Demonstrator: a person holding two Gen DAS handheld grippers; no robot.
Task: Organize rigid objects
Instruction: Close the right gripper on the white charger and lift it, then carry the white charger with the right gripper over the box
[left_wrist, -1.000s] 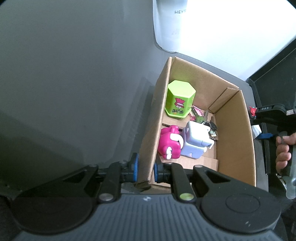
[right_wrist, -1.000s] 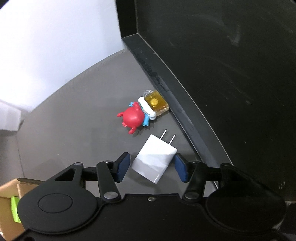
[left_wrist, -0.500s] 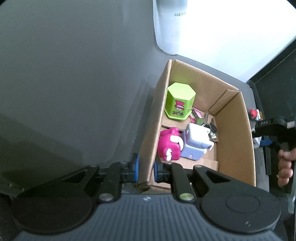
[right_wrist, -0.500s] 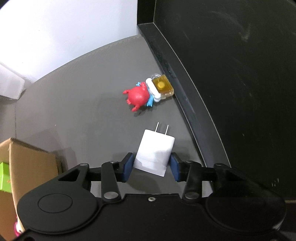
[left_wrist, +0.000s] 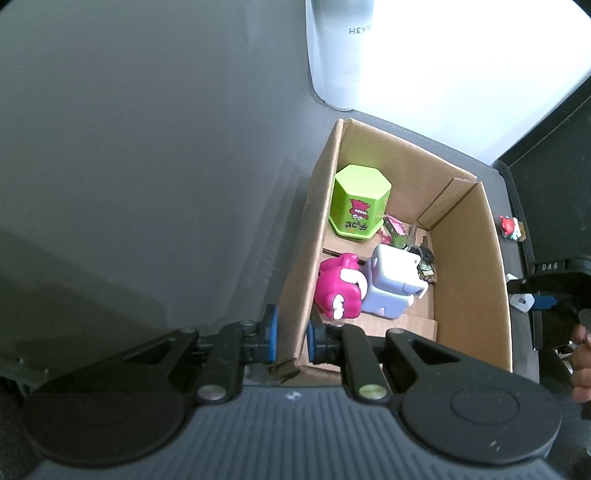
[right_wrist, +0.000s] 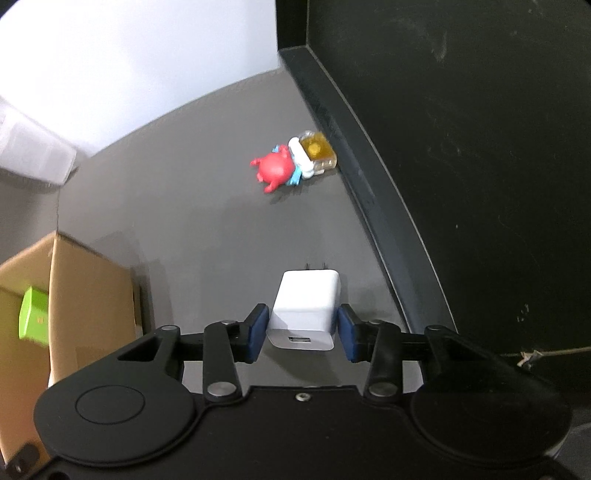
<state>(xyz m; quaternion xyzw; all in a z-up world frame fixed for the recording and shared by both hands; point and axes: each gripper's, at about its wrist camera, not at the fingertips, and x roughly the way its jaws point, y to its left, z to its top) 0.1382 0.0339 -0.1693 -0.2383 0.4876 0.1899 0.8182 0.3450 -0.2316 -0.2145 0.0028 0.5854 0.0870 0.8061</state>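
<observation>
My left gripper (left_wrist: 291, 338) is shut on the near left wall of the cardboard box (left_wrist: 469, 280). Inside the box are a green hexagonal tub (left_wrist: 358, 201), a magenta figure (left_wrist: 338, 291), a pale lilac cube (left_wrist: 391, 284) and some keys. My right gripper (right_wrist: 302, 334) is shut on a white USB charger (right_wrist: 306, 308) and holds it above the grey surface, prongs pointing away. A red crab toy (right_wrist: 275, 170) and a yellow clear case (right_wrist: 317, 151) lie farther off by the black edge. The box corner also shows in the right wrist view (right_wrist: 88, 280).
A white translucent container (left_wrist: 340, 55) stands beyond the box. A black raised panel (right_wrist: 461, 147) borders the grey surface on the right. The right gripper and the hand holding it appear at the right edge of the left wrist view (left_wrist: 554, 295).
My right gripper has closed on the white charger and lifted it back toward the box. The left gripper keeps its hold on the box wall.
</observation>
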